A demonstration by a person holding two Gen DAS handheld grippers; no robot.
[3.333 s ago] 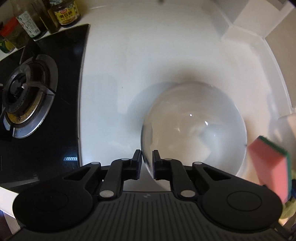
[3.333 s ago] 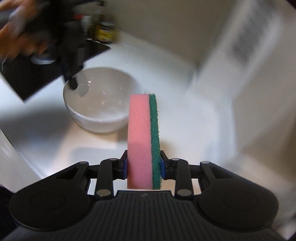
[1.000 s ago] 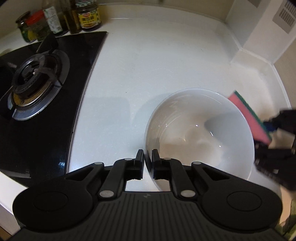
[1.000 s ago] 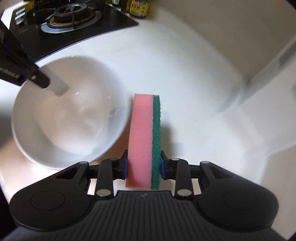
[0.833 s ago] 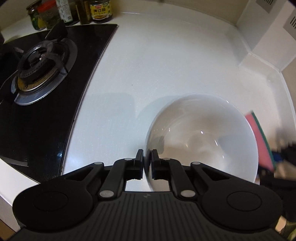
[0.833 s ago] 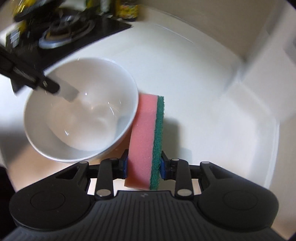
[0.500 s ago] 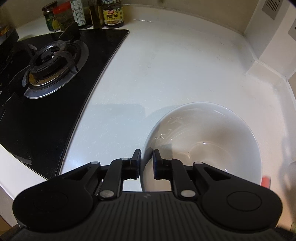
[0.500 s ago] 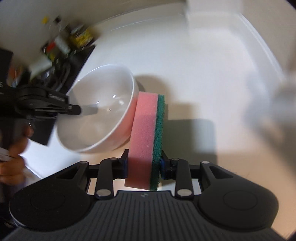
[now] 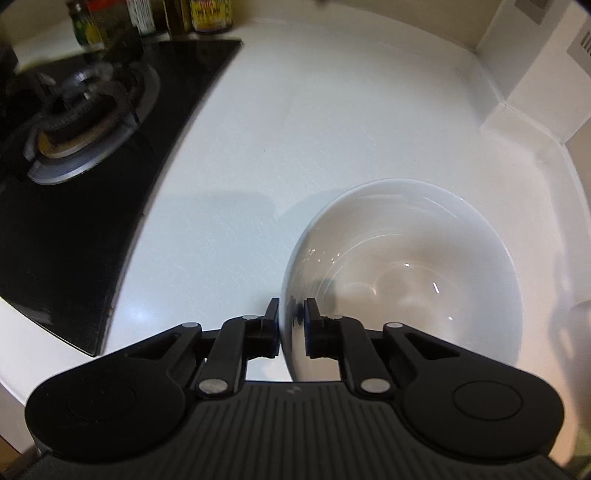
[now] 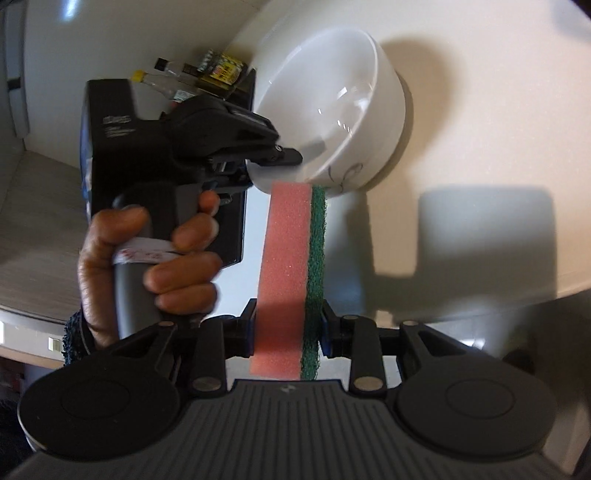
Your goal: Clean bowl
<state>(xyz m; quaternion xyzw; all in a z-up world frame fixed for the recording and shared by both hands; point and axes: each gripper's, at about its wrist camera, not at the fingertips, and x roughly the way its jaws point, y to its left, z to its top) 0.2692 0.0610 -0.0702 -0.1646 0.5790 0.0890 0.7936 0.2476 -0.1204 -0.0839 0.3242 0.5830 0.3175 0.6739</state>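
Observation:
A white bowl (image 9: 406,266) is held tilted above the white counter. My left gripper (image 9: 290,317) is shut on the bowl's near rim, one finger inside and one outside. In the right wrist view the bowl (image 10: 343,110) shows from the side, with the left gripper (image 10: 275,157) clamped on its rim and a hand on the handle. My right gripper (image 10: 286,326) is shut on a pink and green sponge (image 10: 291,273). The sponge's far end touches the bowl's outer underside.
A black gas hob (image 9: 74,122) with a burner lies to the left. Sauce bottles and jars (image 9: 147,18) stand at the back left. A white wall corner (image 9: 517,92) rises at the back right. The counter's front edge (image 9: 55,350) is near.
The right gripper has swung with the sponge from beside the bowl to below its outer wall. The left gripper has kept its hold and the bowl has tilted further.

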